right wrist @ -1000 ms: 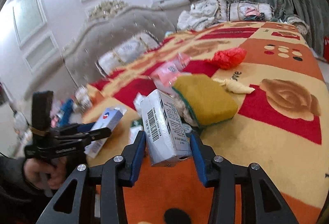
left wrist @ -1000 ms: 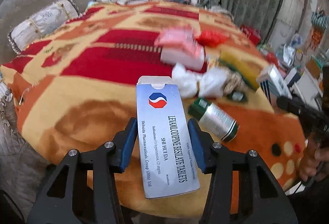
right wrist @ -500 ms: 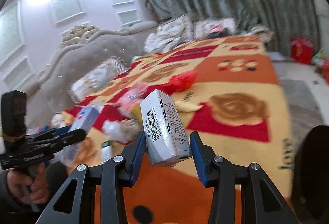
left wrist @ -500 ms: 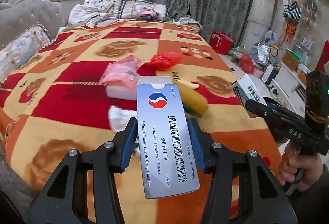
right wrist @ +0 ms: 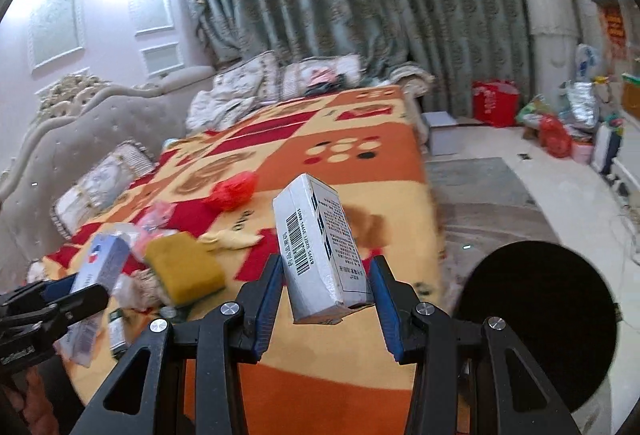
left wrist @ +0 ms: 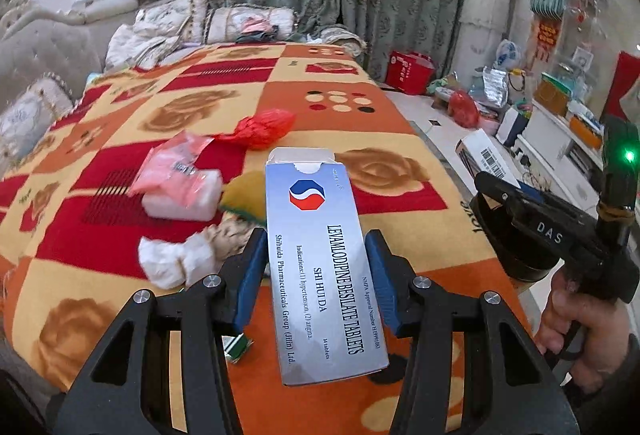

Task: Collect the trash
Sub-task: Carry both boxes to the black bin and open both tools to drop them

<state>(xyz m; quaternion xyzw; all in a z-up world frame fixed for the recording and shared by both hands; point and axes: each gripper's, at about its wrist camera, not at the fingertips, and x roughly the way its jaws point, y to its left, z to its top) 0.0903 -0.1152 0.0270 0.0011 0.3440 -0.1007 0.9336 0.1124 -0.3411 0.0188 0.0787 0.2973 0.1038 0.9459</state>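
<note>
My left gripper [left wrist: 314, 267] is clenched on a blue-and-white tablet box [left wrist: 320, 267], held up in the centre of the left wrist frame. Its face reads "LEVAMLODIPINE BESILATE TABLETS", "SHI HUI DA", "Shihuida Pharmaceuticals Group (Jilin) Ltd." and "14 tablets", under a red, white and blue octagon logo.

My right gripper [right wrist: 324, 287] grips a white carton [right wrist: 320, 247] low in the middle of its frame, barcode side facing me; the small print beside the barcode is too fine to read. A round black bin [right wrist: 536, 319] fills the lower right there.

On the bed [left wrist: 192, 103], left of centre, lie a red bag [left wrist: 264, 127], a pink packet [left wrist: 176, 167], a yellow sponge [left wrist: 246, 195] and crumpled tissue [left wrist: 176, 259]. The right gripper's body, at the right edge of the left view, is marked "DAS".
</note>
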